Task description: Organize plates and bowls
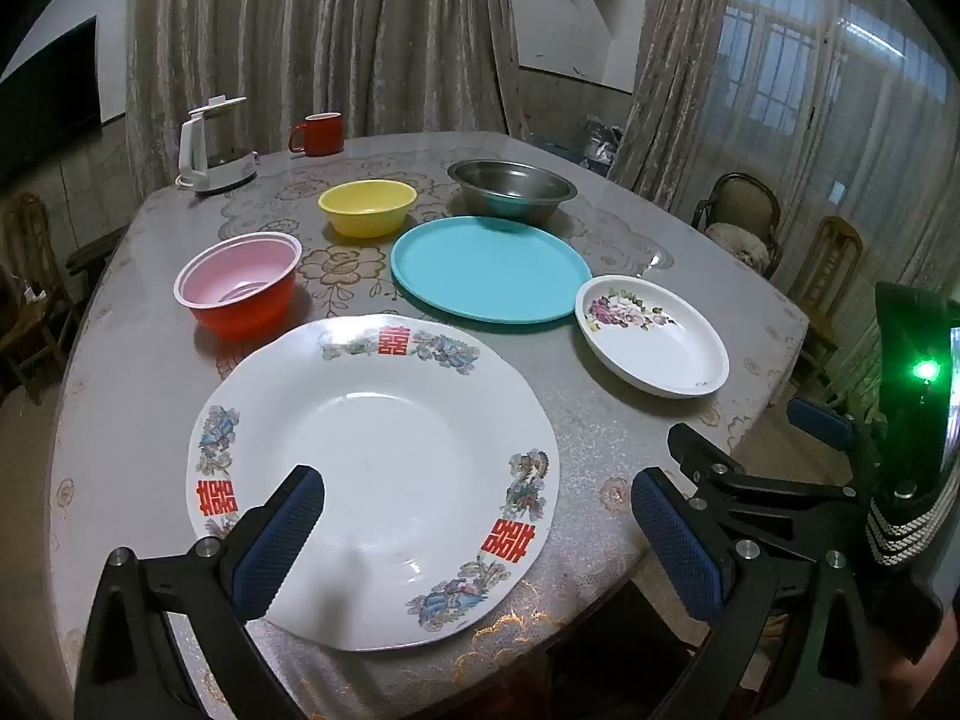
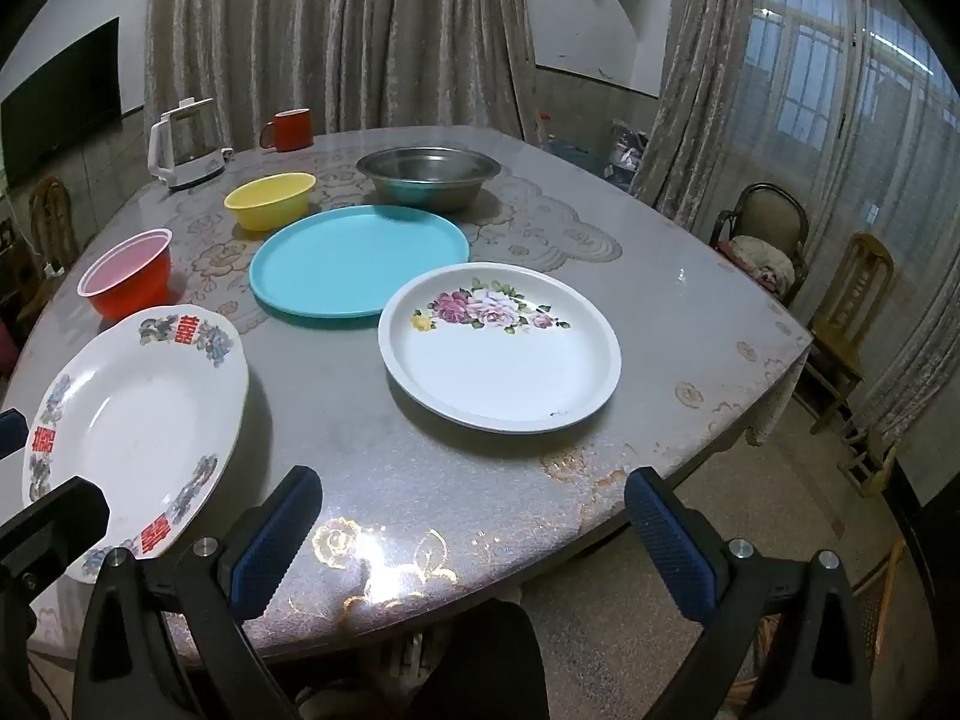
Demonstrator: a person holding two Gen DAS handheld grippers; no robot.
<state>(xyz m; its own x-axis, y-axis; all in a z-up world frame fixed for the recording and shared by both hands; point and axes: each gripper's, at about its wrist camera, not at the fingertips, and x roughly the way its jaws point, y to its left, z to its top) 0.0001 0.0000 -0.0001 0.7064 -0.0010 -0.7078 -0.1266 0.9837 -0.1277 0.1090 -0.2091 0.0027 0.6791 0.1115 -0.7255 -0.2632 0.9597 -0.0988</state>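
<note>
Left tongs point(image 1: 477, 534) wide, empty, poised over near rim of big white plate point(image 1: 384, 456). Right tongs point(image 2: 474, 534) wide, empty, above bare table point(image 2: 360, 420) edge; floral plate point(image 2: 501, 354) just ahead, apart from tips. Farther: red bowl point(image 1: 240, 285) at left, teal plate point(image 1: 489, 270) centre. Beyond: yellow bowl point(image 1: 367, 207), steel bowl point(image 1: 511, 189). Far edge: kettle point(image 1: 213, 147), red mug point(image 1: 319, 133).

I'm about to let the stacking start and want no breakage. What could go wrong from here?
1. The big white plate with red characters overhangs the near table edge; a clumsy nudge from the open left gripper might tip it off.
2. The floral plate has a low rim, so the open right gripper may slip.
3. The red bowl sits close beside the big plate and could get bumped.
</note>
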